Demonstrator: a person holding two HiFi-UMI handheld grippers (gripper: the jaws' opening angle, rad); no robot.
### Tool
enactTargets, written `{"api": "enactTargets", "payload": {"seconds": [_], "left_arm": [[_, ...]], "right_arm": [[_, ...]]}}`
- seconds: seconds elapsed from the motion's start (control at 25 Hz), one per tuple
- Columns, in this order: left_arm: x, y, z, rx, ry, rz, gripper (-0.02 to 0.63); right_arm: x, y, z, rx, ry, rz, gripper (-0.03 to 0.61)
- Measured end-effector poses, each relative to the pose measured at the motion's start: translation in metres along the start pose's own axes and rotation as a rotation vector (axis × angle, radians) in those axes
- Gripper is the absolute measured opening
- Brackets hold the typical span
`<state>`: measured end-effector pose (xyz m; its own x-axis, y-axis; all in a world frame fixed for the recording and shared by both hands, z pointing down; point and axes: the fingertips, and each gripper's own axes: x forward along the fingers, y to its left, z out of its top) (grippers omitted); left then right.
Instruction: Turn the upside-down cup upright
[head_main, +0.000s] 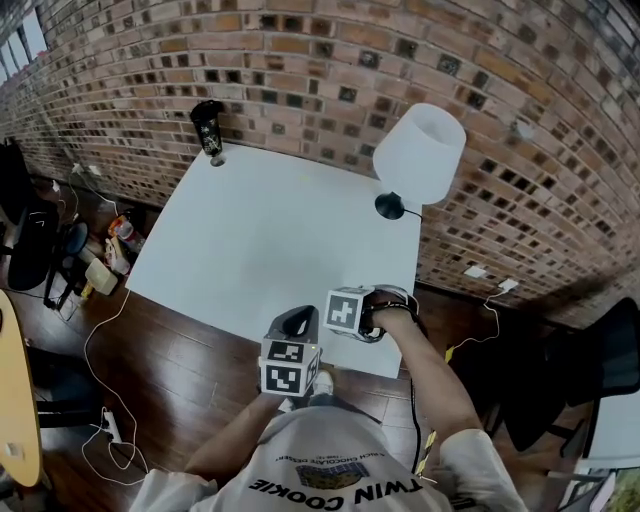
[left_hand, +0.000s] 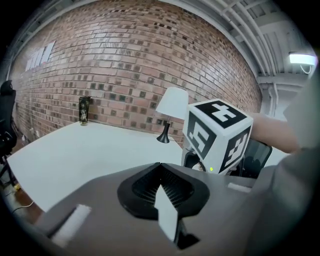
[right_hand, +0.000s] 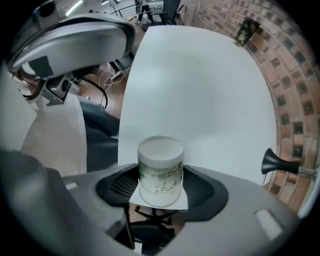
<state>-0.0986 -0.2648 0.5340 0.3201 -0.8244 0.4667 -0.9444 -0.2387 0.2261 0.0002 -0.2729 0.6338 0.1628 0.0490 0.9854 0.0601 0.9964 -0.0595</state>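
Open room: broad tabletop (head_main: 250, 240); lamp (head_main: 418, 155) set at 1 o'clock, dark tumbler (head_main: 209, 128) at 11.
Cup (right_hand: 160, 172): stood by near right edge, closed end up, long axis upright.
Right tool (right_hand: 161, 189): clamped on cup.
Left tool (left_hand: 162, 192): closed, empty.

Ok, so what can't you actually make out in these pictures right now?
The cup: hidden in the head view behind the right gripper; its mouth does not show in the right gripper view.
The dark tumbler: print too small in every view.
The lamp: shade cut off by the right gripper view's edge.
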Motion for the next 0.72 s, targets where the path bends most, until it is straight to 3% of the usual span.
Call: {"api": "enactTargets", "payload": {"seconds": [0.24, 0.52, 0.72], "left_arm": [[-0.005, 0.008, -0.004, -0.016, -0.006, 0.032, 0.005], [-0.008, 0.011, -0.004, -0.040, -0.015, 0.042, 0.005], [-0.006, 0.009, -0.003, -0.032, -0.015, 0.039, 0.005]], "right_arm": [[0.011, 0.001, 0.009, 0.021, 0.060, 0.015, 0.279], [0.014, -0.003, 0.028, -0.076, -0.013, -0.036, 0.279], [0.015, -0.002, 0.030, -0.073, -0.072, -0.054, 0.281]]}}
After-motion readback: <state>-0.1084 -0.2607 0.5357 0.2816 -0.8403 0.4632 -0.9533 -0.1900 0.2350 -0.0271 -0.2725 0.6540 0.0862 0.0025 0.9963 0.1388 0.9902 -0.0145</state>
